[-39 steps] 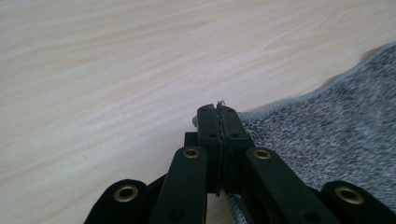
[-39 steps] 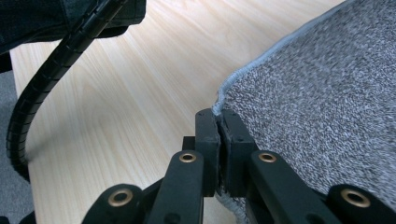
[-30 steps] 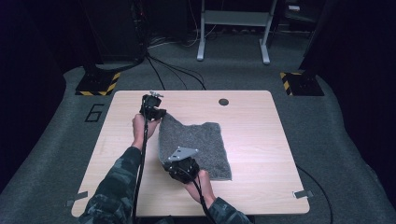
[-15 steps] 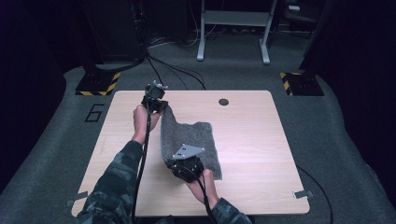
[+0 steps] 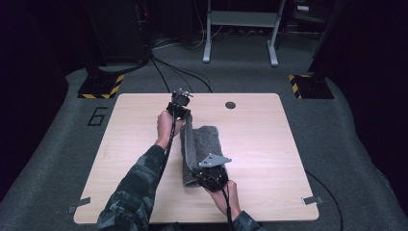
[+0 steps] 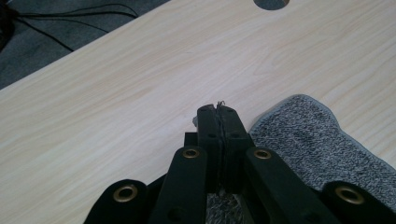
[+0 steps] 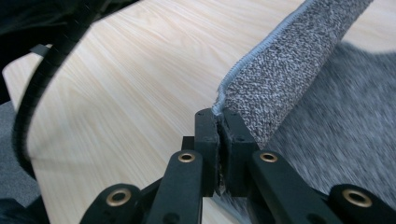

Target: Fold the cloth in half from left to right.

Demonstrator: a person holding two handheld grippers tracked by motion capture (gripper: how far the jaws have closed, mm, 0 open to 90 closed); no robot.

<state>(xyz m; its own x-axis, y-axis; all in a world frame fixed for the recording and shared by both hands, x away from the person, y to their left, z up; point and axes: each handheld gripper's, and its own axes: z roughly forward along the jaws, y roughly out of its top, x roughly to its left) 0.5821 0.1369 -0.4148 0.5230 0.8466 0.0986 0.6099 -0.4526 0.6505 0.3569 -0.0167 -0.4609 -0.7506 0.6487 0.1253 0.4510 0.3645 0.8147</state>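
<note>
A grey towel (image 5: 208, 142) lies mid-table, its left edge lifted and partly folded over to the right. My left gripper (image 5: 184, 119) is shut on the towel's far left corner; in the left gripper view its black jaws (image 6: 218, 112) press together on a few threads, with the towel (image 6: 317, 140) spread to the right. Nearer the person, my right gripper (image 5: 201, 168) is shut on the near left corner. Along its closed jaws (image 7: 218, 116) the raised towel edge (image 7: 289, 60) with its pale hem runs away from the camera.
The pale wooden table (image 5: 269, 144) has a round cable hole (image 5: 230, 105) near its far edge. Cables (image 5: 168, 72) trail over grey carpet behind it. Hazard-striped feet (image 5: 101, 86) and a metal stand (image 5: 240, 33) lie beyond.
Both grippers have moved to the right with the towel's left edge held up. The towel, spread wide a second ago, now shows as a narrower, partly folded strip.
</note>
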